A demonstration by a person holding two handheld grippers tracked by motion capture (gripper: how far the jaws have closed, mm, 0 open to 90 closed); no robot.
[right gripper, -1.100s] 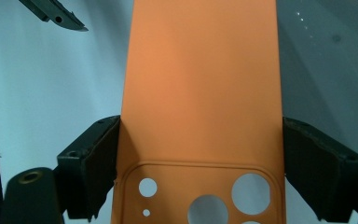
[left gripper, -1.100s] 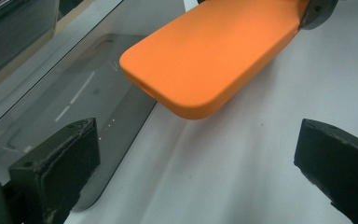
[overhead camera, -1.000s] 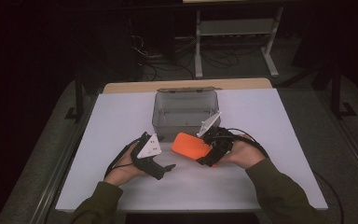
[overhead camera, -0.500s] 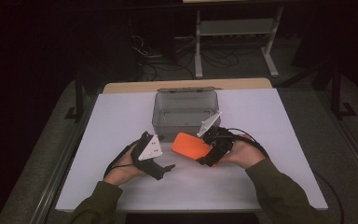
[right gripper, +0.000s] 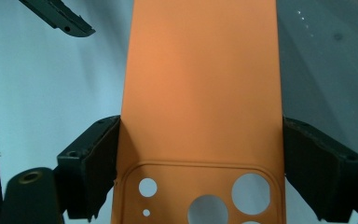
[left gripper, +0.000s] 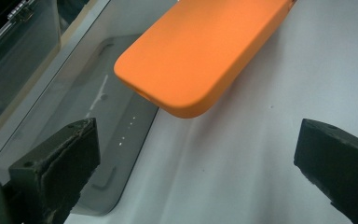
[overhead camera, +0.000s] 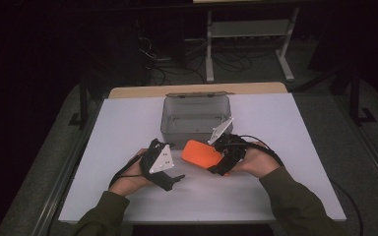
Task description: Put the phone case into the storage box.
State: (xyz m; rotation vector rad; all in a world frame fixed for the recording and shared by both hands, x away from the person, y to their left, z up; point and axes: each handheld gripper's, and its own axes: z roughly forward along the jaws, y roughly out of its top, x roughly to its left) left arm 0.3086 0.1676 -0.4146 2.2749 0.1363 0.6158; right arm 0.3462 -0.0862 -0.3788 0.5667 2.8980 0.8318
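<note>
Nothing has shifted since the earlier frames: both hands, the case and the box sit where they did.

The right gripper (overhead camera: 221,160) is clamped across the width of a flat orange silicone phone case (overhead camera: 203,154), one pad on each long edge near the camera cut-outs, as the right gripper view shows (right gripper: 200,93). The case is held off the white tabletop (overhead camera: 285,128), tilted, its free end pointing toward the person's left. That end lies just in front of the near wall of the clear grey plastic box (overhead camera: 195,118), outside it.

The left gripper (overhead camera: 170,177) rests low near the table, jaws standing wide with nothing between them. In the left gripper view the rounded end of the case (left gripper: 200,51) hangs ahead of and above the pads, apart from both. The box wall (left gripper: 51,79) appears at that view's left.

Judgement on progress: pick-up of the case is done and the grip looks square and secure. What remains appears to be either a handover to the open left gripper or placement into the box; neither has begun. The box interior appears to hold nothing. The case has yet to clear the box's near rim.
</note>
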